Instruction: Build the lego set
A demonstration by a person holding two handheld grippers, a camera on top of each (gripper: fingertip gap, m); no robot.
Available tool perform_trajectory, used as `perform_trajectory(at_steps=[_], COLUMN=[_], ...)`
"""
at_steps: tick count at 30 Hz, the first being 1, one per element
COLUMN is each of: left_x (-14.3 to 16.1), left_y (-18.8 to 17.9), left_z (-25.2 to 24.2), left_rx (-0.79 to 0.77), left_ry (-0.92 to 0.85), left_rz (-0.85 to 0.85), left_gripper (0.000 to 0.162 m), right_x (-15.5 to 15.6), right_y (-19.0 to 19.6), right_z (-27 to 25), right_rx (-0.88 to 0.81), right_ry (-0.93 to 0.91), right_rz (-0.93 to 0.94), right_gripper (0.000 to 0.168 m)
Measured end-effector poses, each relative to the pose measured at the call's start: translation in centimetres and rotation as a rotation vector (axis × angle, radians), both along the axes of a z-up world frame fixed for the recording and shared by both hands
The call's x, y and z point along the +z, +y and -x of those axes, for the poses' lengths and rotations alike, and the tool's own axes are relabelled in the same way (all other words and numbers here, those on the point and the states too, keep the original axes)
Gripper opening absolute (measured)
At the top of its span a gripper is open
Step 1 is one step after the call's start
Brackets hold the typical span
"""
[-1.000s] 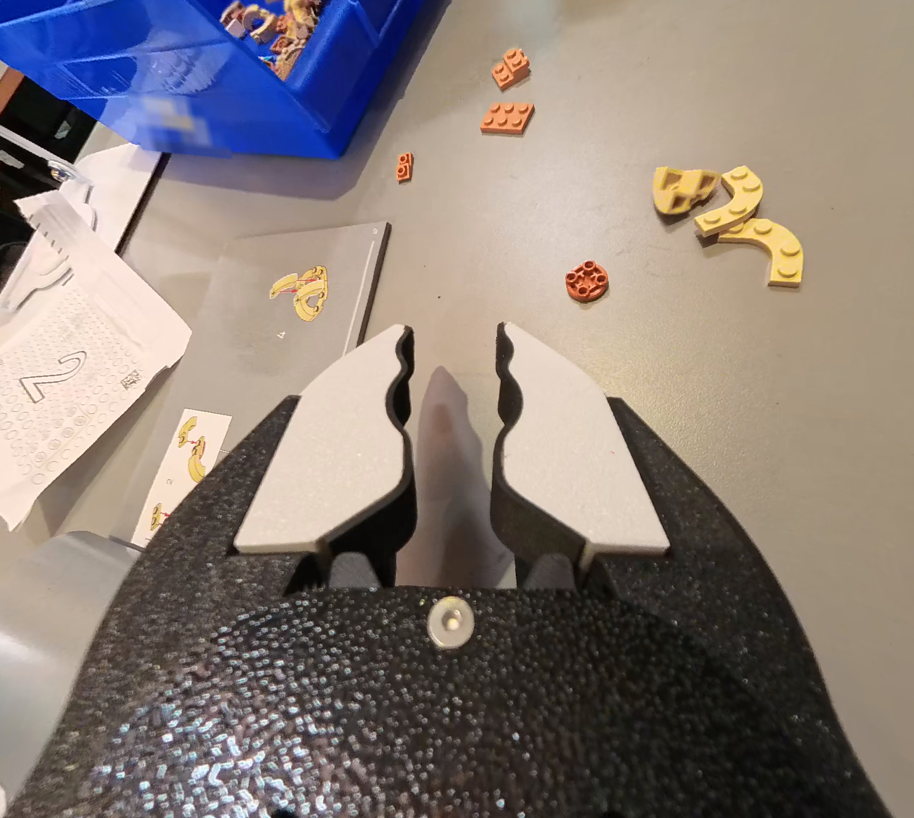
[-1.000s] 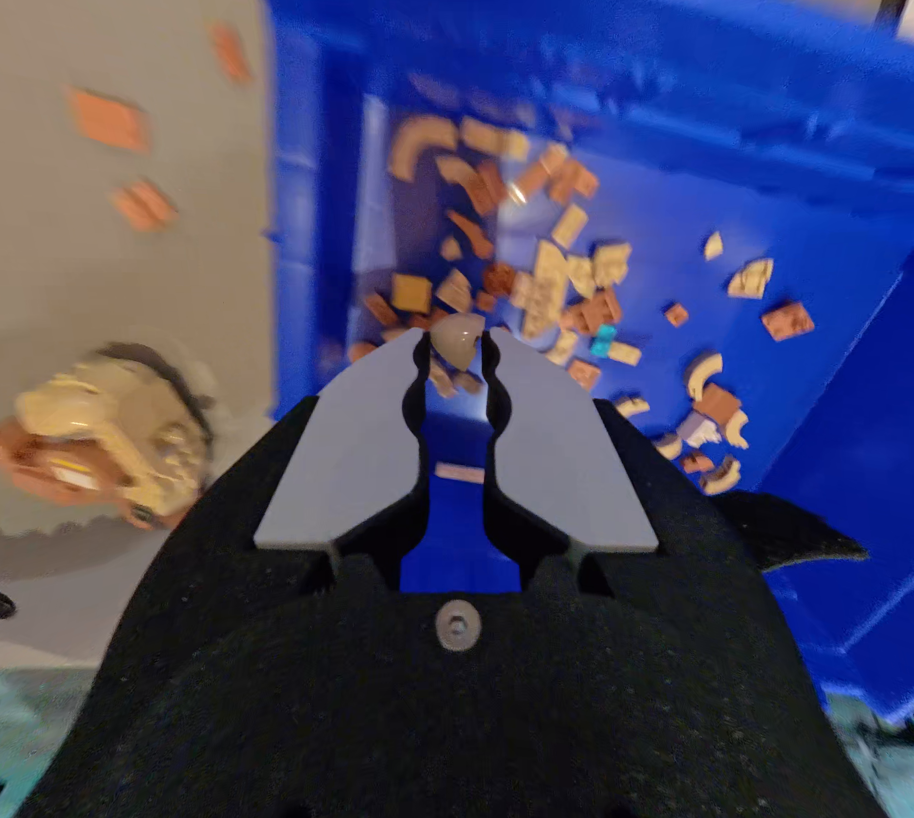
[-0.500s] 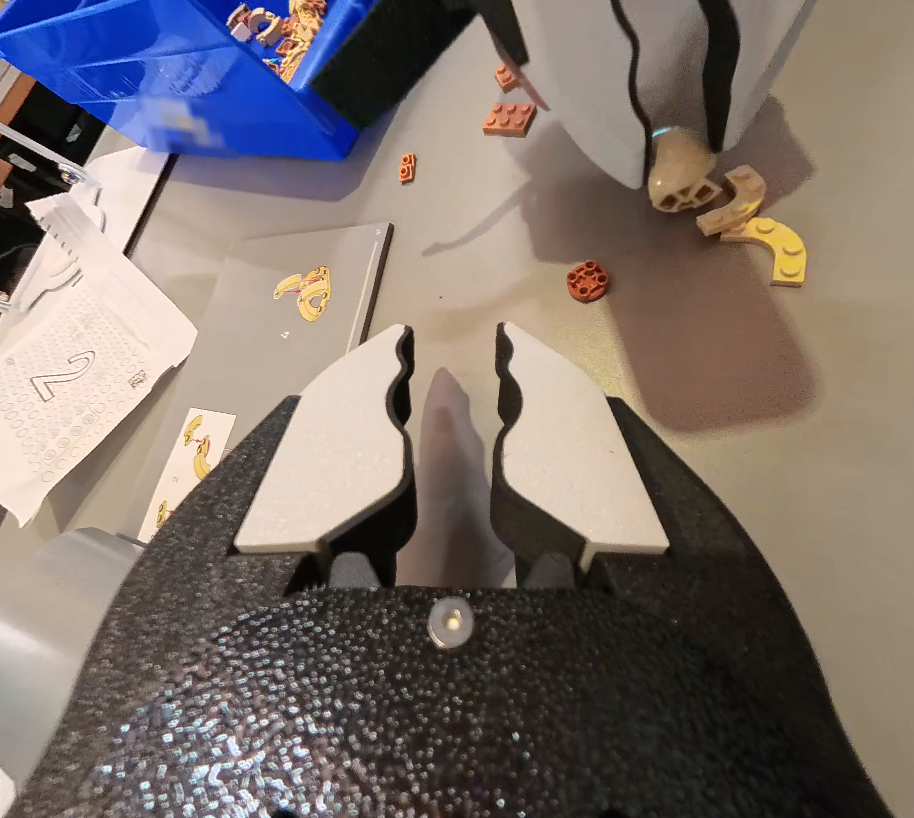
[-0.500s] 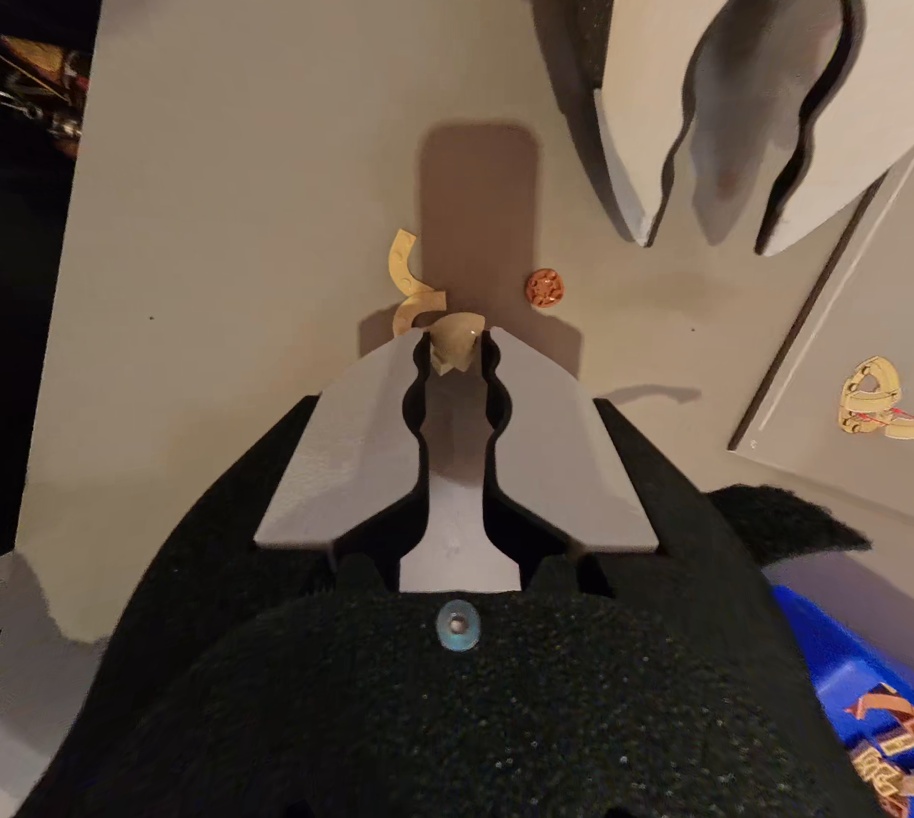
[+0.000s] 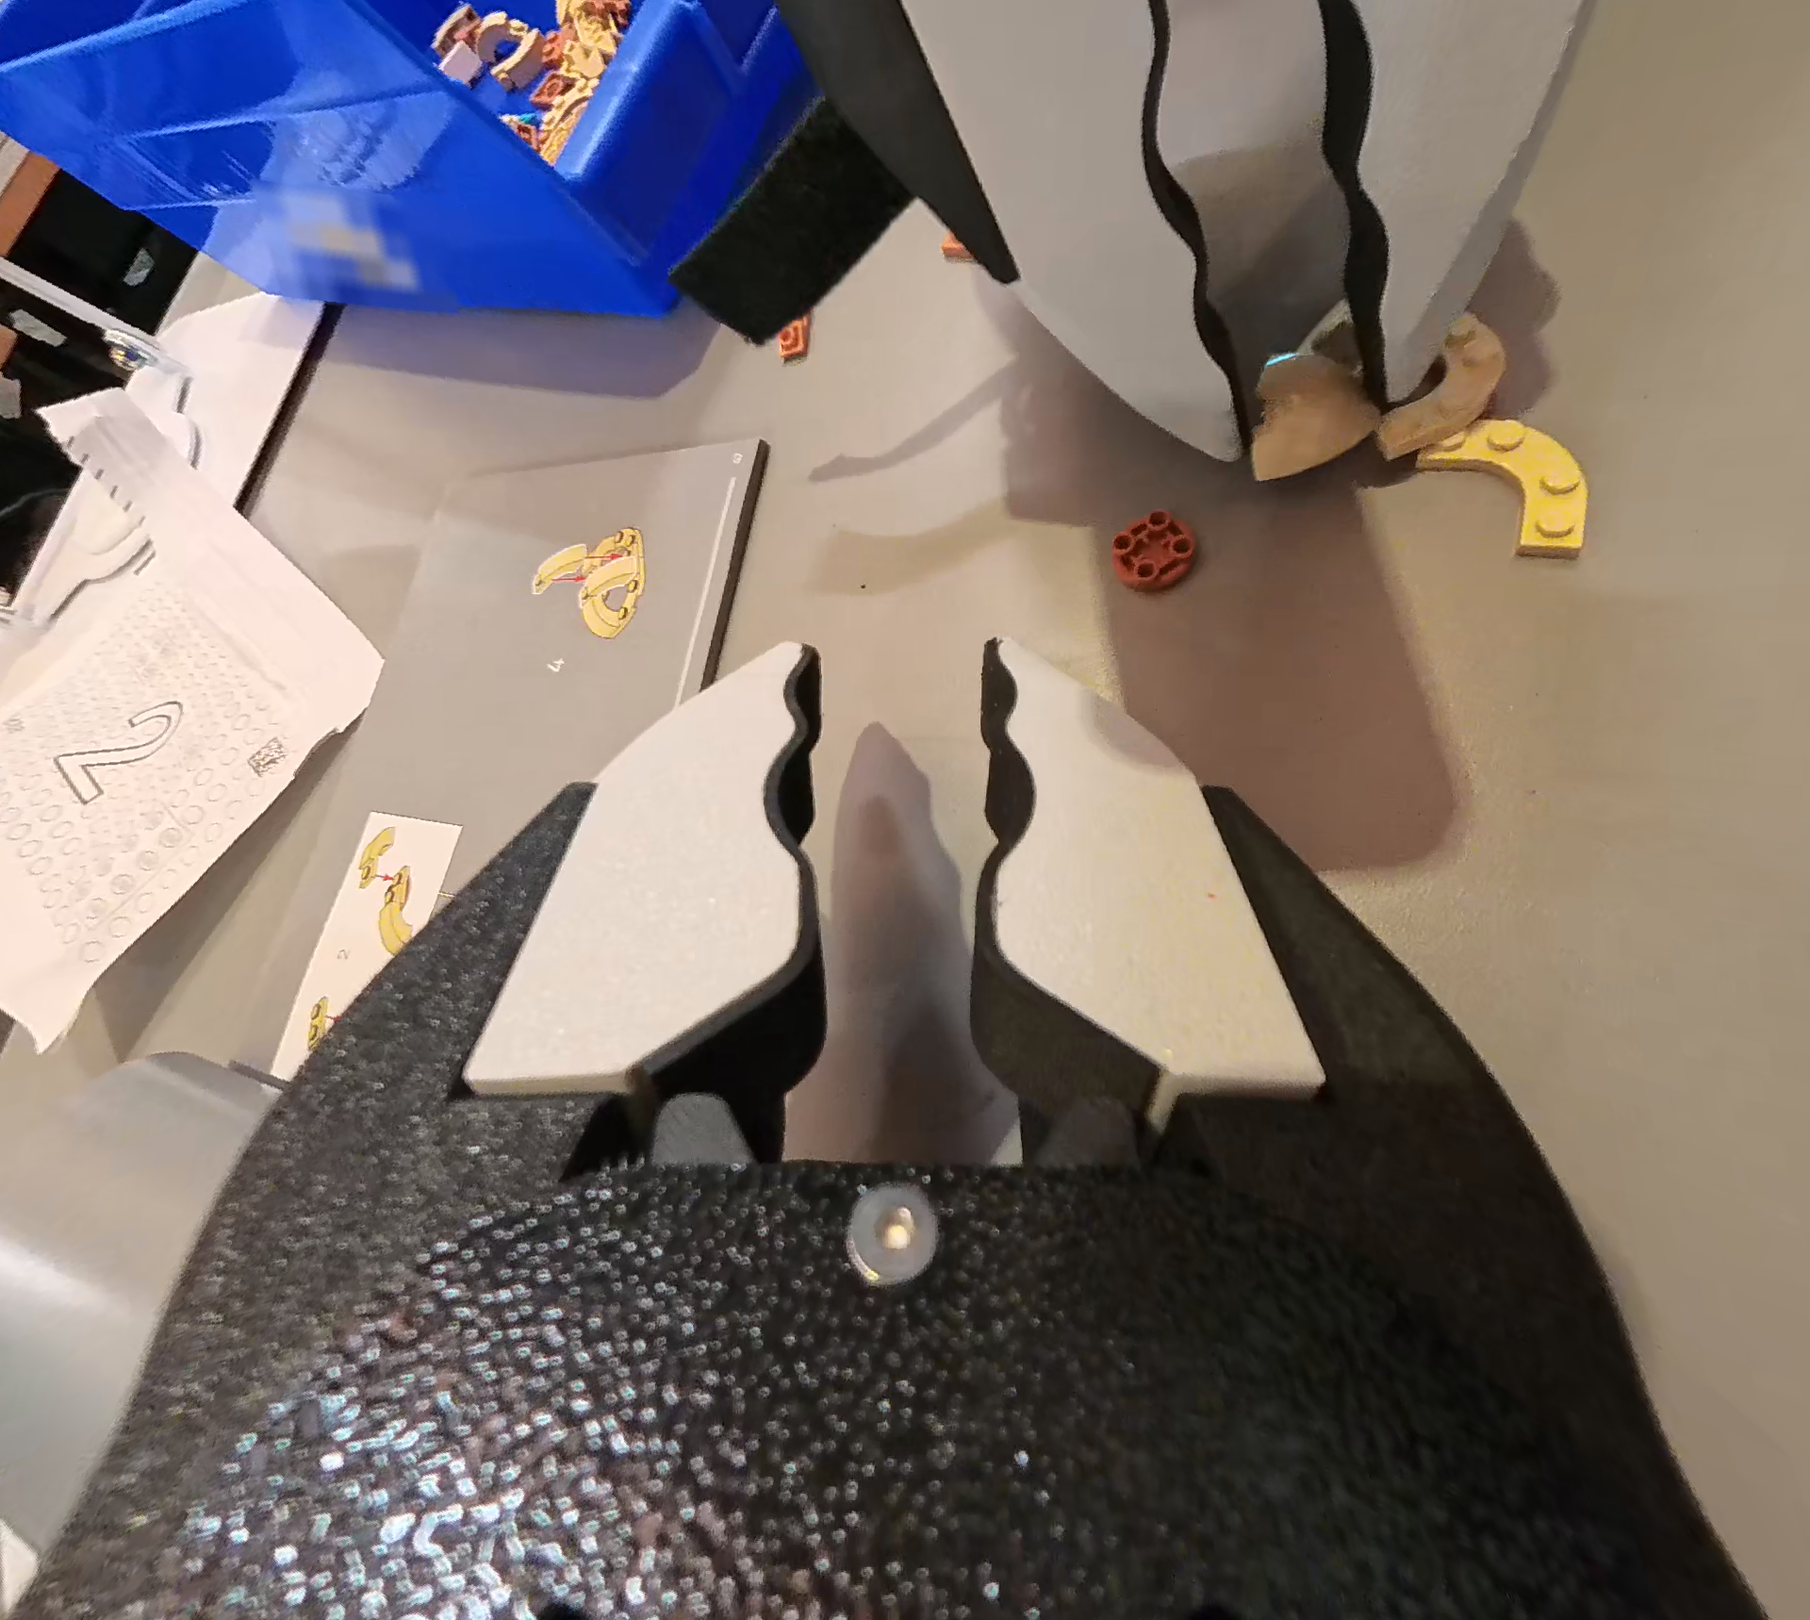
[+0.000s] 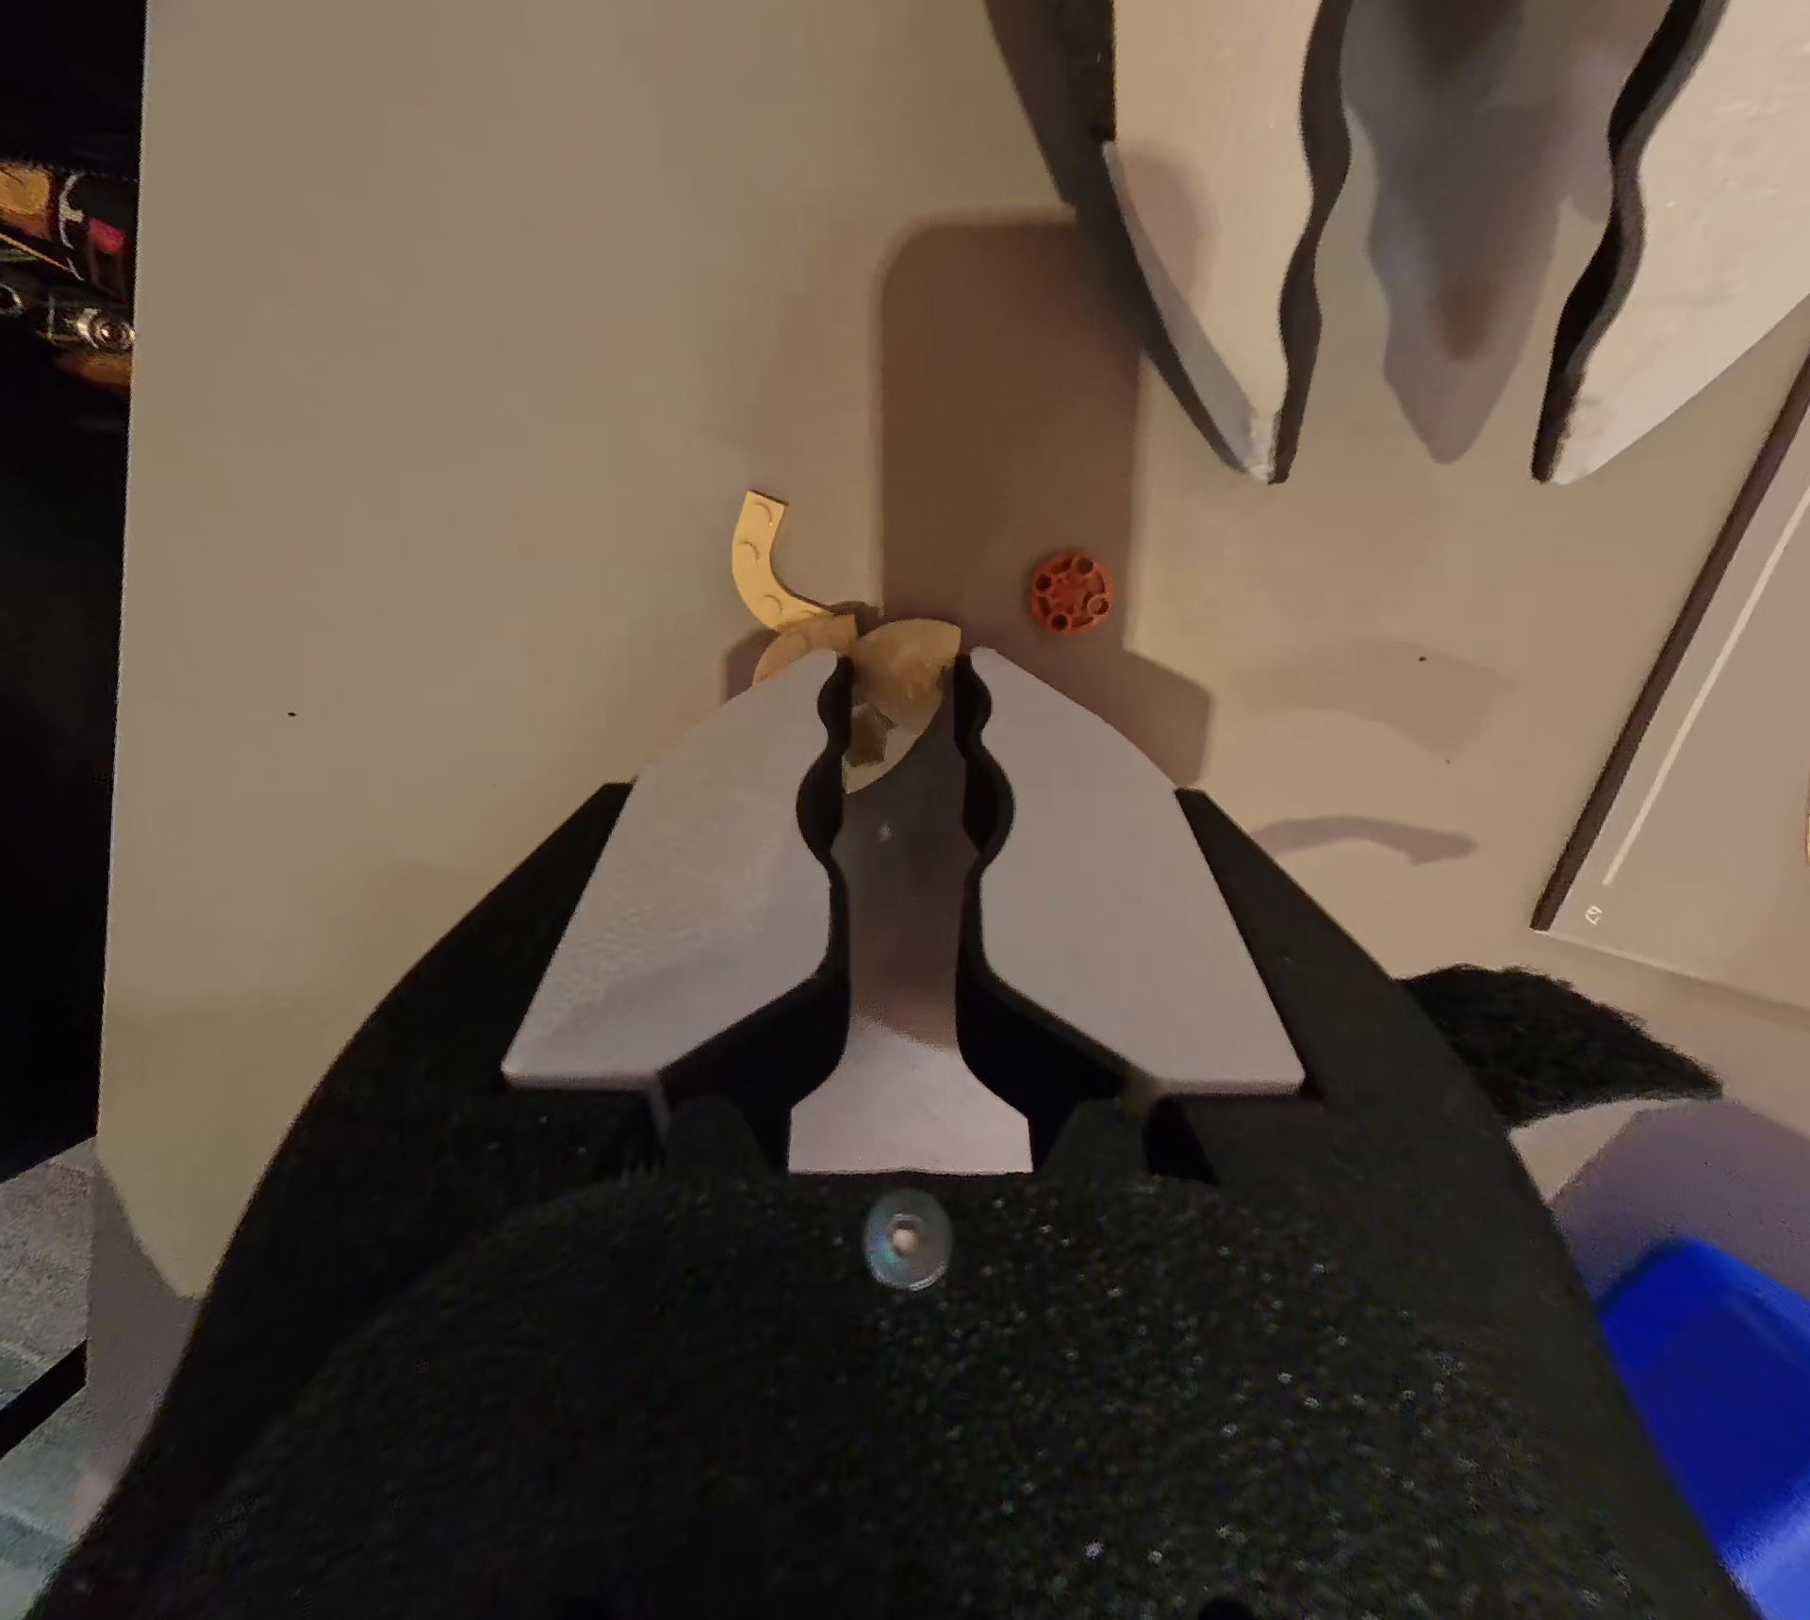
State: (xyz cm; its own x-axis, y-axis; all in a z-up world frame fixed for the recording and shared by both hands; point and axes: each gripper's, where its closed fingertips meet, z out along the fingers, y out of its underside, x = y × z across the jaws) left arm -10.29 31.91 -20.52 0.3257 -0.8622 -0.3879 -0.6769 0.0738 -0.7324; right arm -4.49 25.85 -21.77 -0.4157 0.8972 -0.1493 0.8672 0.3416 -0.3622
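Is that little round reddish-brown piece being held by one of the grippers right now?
No, the round reddish-brown piece lies alone on the grey table, while the left gripper is open and empty.

Hobby workbench: grey table (image 5: 1567, 789), blue parts bin (image 5: 294, 133) of loose bricks, open instruction booklet (image 5: 597, 583).

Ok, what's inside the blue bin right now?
The left wrist view shows a heap of loose tan and reddish-brown lego pieces in the blue bin. The bin's front wall and the right tool cover much of the floor, so anything lying there is hidden.
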Motion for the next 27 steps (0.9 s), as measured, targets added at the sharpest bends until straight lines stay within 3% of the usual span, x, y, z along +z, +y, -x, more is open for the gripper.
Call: perform_trajectory(at_steps=[18,27], left_x=[0.1,0.1], left_y=[-0.1,0.0], left_z=[0.0,0.0], left_rx=[-0.006,-0.002], left_ry=[-0.012,-0.016], left_rz=[0.010,0.011], left_gripper=[0.031,0.031], right_x=[0.8,3.9], right_y=[0.7,3.7], right_z=[0.0,-0.2], right_rx=[-0.094,-0.319], right_ry=[0.090,0.288], right_rz=[-0.024,-0.183], right_gripper=[0.025,0.024])
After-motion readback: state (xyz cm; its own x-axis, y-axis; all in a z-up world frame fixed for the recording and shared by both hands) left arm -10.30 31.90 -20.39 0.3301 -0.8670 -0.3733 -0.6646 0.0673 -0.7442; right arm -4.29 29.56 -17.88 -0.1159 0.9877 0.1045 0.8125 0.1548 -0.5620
